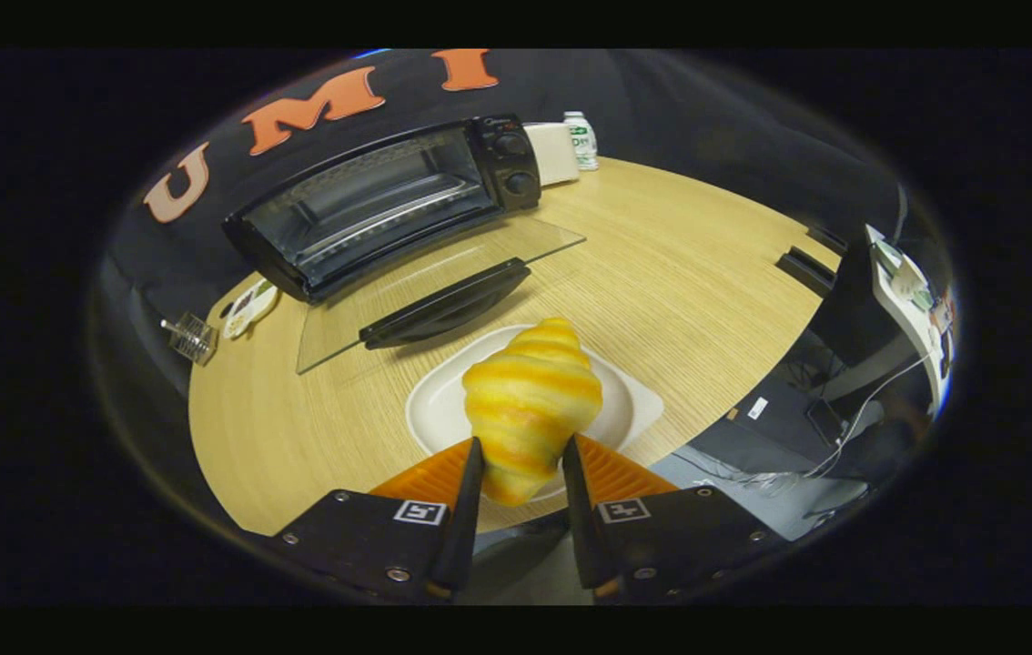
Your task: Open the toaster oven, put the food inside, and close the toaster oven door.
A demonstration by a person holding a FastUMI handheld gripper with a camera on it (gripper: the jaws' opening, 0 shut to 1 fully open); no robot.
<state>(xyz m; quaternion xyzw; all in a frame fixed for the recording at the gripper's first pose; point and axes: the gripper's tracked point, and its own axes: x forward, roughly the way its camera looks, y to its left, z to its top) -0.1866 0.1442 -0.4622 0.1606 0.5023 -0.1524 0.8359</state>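
Pale wood-grain counter (pixel 662 273) carries a black toaster oven (pixel 389 196), glass door (pixel 443 273) folded flat. Nearer, a white rounded plate (pixel 434 409). Above it the gripper (pixel 521 455) clamps a ridged, glossy yellow croissant (pixel 530 400). Beyond the oven stands a white bottle (pixel 581 139), label unreadable.

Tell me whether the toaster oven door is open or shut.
Open. The toaster oven has its glass door folded down flat, its handle toward the white plate, and the racks inside show. The gripper holds the croissant.
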